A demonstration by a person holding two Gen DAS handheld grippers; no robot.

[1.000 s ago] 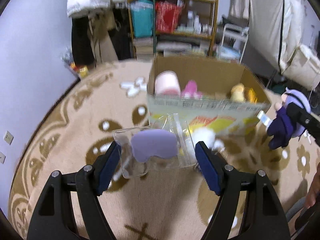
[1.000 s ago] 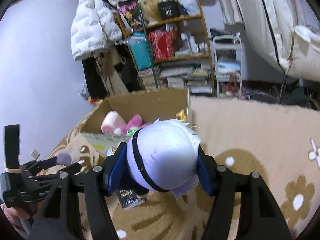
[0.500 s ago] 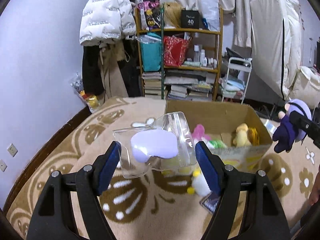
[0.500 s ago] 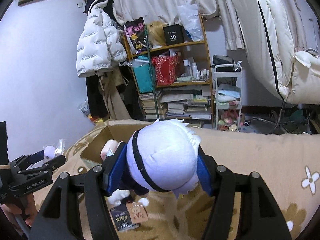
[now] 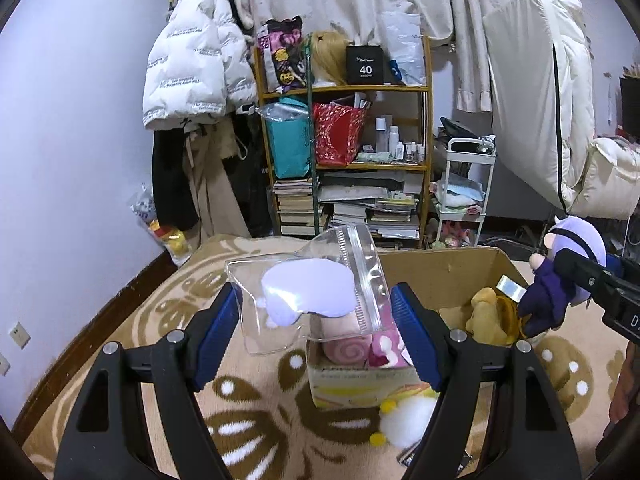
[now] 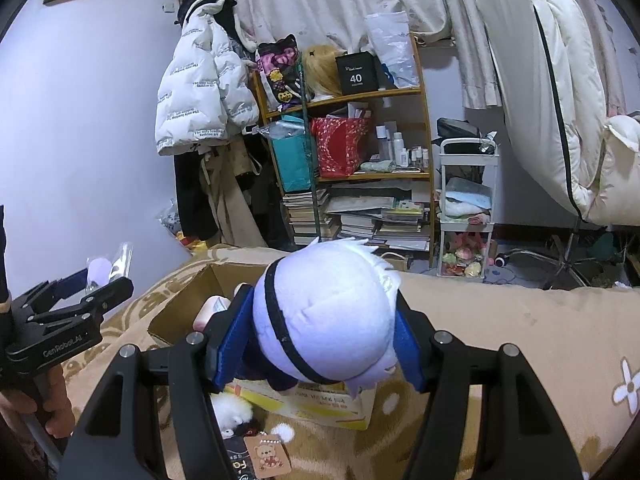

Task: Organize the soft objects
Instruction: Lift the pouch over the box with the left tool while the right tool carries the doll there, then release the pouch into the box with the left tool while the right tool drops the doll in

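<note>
- Two grippers in play here, one in each of our hands, and both are clamped on something soft.
- Our left gripper (image 5: 316,316) has its blue pads (image 5: 218,330) squeezed against one clear zip pouch (image 5: 308,292) with a single lavender soft piece (image 5: 306,294) sealed inside. The pouch is up in the air, tilted, zipper edge toward the right, hanging over the near left corner of the cardboard box (image 5: 444,270).
- Our right gripper (image 6: 326,330) is closed around the head of one plush doll (image 6: 328,316), pale lilac hair with a black band across it. From the left wrist view the same doll (image 5: 560,276) shows its dark purple body dangling over the right end of the box.
- One box only, open top, sitting on the beige patterned rug (image 5: 168,328).
- Inside we count at least three soft things: one pink rolled toy (image 5: 346,346), one pink-and-white plush (image 5: 386,350) just beside it, and one yellow plush (image 5: 490,316) at the right end. Can't tell if more are buried under those.
- Outside the box, on the rug against its front wall, one white fluffy plush (image 5: 406,418) with yellow bits.
- One small bear tag (image 6: 268,454) lies on a dark packet near it.
- Behind it all, one wooden shelf (image 5: 348,128) crammed with books, and one white puffer jacket (image 5: 196,64) hanging to its left.
</note>
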